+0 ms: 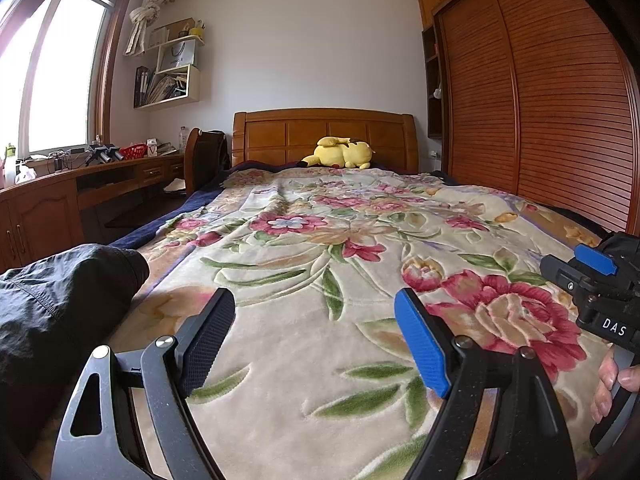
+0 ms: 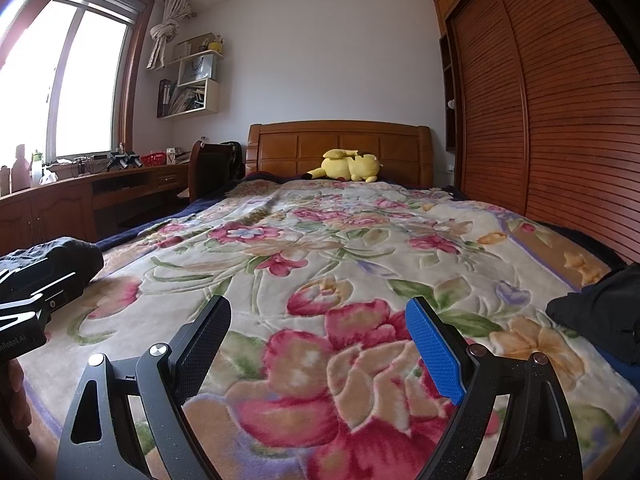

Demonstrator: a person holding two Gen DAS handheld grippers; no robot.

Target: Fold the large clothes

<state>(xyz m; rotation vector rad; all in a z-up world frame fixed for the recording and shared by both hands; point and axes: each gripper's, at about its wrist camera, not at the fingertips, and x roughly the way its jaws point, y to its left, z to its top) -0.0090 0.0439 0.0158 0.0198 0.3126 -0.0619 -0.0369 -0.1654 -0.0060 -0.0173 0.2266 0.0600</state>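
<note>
A black garment (image 1: 60,300) lies bunched on the left side of the bed, left of my left gripper (image 1: 316,300). That gripper is open and empty, low over the floral blanket (image 1: 320,240). In the right wrist view the same bundle (image 2: 76,256) shows at far left, behind the left gripper's body. Another dark garment (image 2: 600,312) lies at the bed's right edge, right of my right gripper (image 2: 320,312), which is open and empty above the blanket (image 2: 320,248). The right gripper's body (image 1: 592,284) shows at the right edge of the left wrist view.
A yellow plush toy (image 1: 340,152) lies by the wooden headboard (image 1: 324,132). A slatted wardrobe (image 1: 540,100) runs along the right of the bed. A wooden desk (image 1: 80,184) with clutter and a chair (image 1: 200,160) stand on the left under the window.
</note>
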